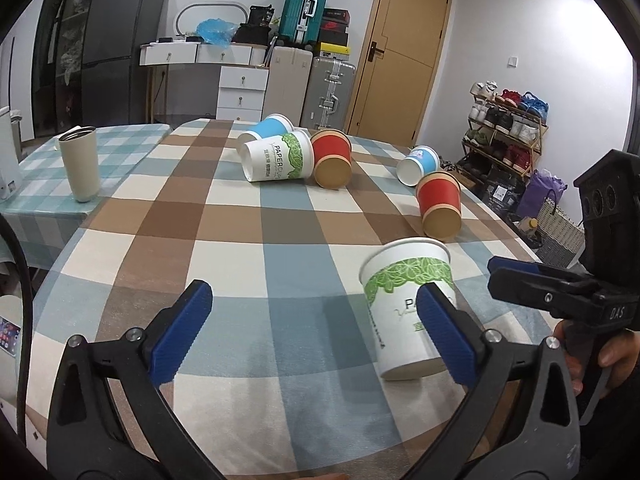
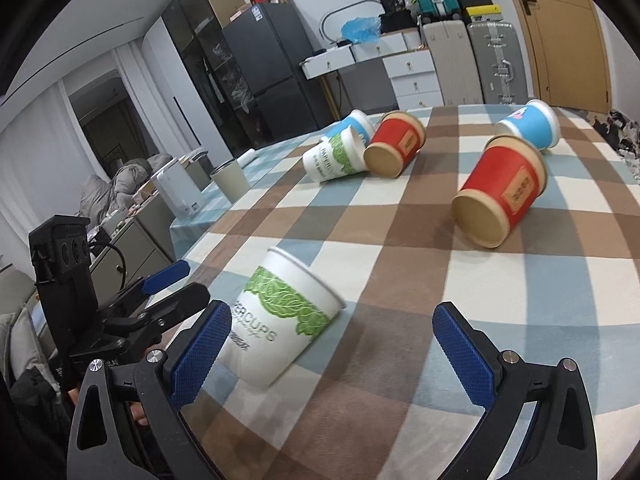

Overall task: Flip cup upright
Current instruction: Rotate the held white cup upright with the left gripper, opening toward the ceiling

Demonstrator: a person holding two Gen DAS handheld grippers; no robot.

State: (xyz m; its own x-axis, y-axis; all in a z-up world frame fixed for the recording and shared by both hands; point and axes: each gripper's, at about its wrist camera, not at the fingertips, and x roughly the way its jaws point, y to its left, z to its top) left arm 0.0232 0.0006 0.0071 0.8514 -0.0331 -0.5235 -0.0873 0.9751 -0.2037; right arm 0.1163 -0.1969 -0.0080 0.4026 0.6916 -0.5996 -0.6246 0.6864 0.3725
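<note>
Left tool: jaws spread wide, gripping nothing. Right tool: likewise spread wide and unloaded.

White cup with green leaf band stands near the surface's near edge, mouth up, tilted; whether its base sits flat cannot be told. In the left wrist view the left tool's right finger overlaps the cup's lower wall; contact cannot be told. In the right wrist view the same cup sits just beside that tool's left finger, outside the gap.

On the checked surface, all lying on their sides: a red cup mid-surface, a blue cup just behind it, and toward the far edge a cluster of a second white cup, a second red cup and a second blue cup.
</note>
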